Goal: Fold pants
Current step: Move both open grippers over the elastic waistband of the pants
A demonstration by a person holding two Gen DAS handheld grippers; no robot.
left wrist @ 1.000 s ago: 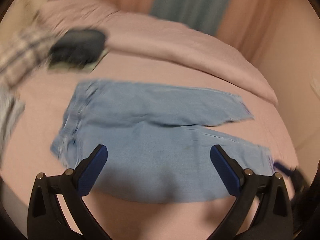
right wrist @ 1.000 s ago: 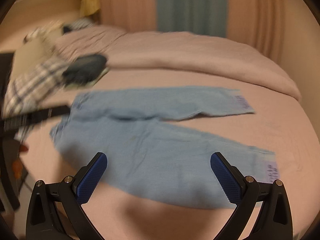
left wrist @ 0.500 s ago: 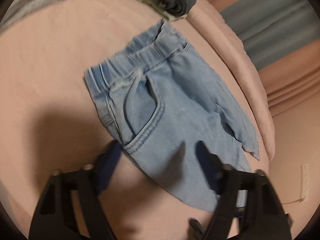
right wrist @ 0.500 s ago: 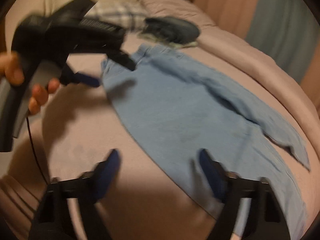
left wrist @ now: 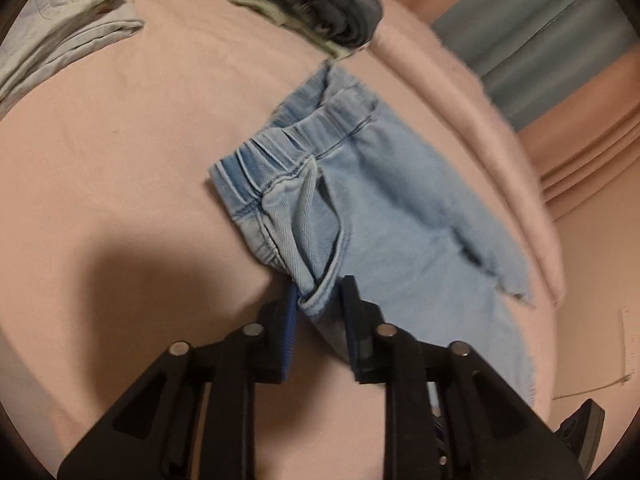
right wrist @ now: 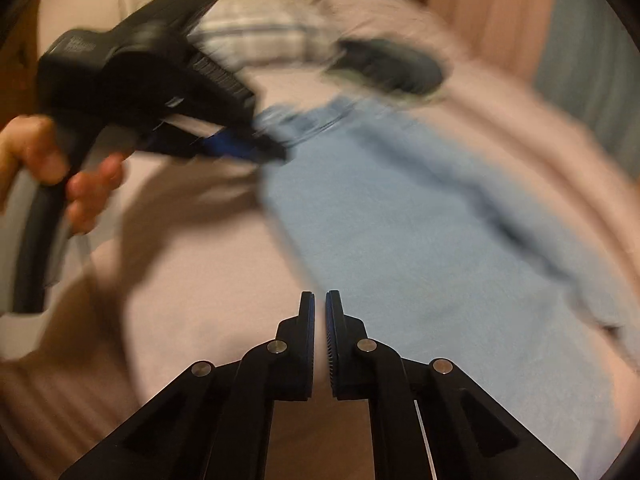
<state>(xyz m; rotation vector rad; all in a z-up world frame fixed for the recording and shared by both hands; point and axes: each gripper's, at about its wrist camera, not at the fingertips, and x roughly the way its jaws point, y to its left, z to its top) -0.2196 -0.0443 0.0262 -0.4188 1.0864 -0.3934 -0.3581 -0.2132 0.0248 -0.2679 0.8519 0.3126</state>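
Observation:
Light blue denim pants (left wrist: 384, 216) lie on a pink bed (left wrist: 120, 168), waistband toward the left. My left gripper (left wrist: 320, 304) is shut on the near waistband corner by the pocket, and the fabric bunches between its blue pads. In the right wrist view the pants (right wrist: 420, 240) spread to the right, blurred. My right gripper (right wrist: 320, 304) has its jaws nearly together at the near edge of the pant leg; whether cloth is between them is unclear. The left gripper (right wrist: 256, 148) shows there too, held by a hand.
A folded dark garment (left wrist: 324, 12) on a greenish one lies behind the pants. Pale folded clothes (left wrist: 68, 28) and plaid cloth sit at the far left. A rolled pink duvet (left wrist: 460, 92) runs along the far side before curtains.
Both grippers went from wide open to closed. The left one moved in and clamped the waistband corner. The right one swung left, down to the near edge of the pant leg.

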